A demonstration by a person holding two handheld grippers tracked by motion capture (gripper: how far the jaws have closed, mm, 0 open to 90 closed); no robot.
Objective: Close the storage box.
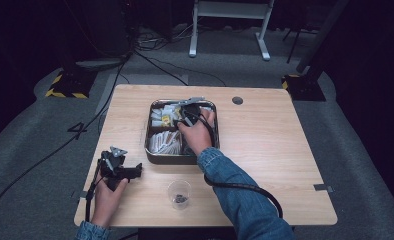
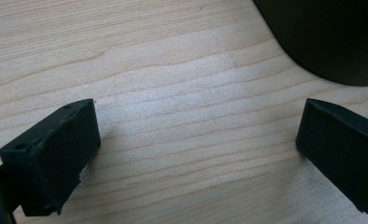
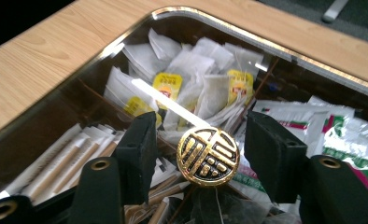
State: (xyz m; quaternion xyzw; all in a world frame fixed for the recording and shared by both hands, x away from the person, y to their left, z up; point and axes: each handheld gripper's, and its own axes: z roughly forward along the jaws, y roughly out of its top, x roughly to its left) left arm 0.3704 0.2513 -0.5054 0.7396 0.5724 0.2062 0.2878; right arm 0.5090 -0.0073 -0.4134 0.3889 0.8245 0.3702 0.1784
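Gold knob (image 3: 208, 157) (round, facing the camera) sits between the right gripper's (image 3: 200, 140) open jaws, untouched.

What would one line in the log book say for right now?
right tongs: open, round gold knob between, untouched | box: tea bags, packets | left tongs: open, empty, over table

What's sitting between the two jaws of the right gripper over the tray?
In the right gripper view, a round gold knob stands between the open jaws of the right gripper, apart from both, above the tray of tea bags.
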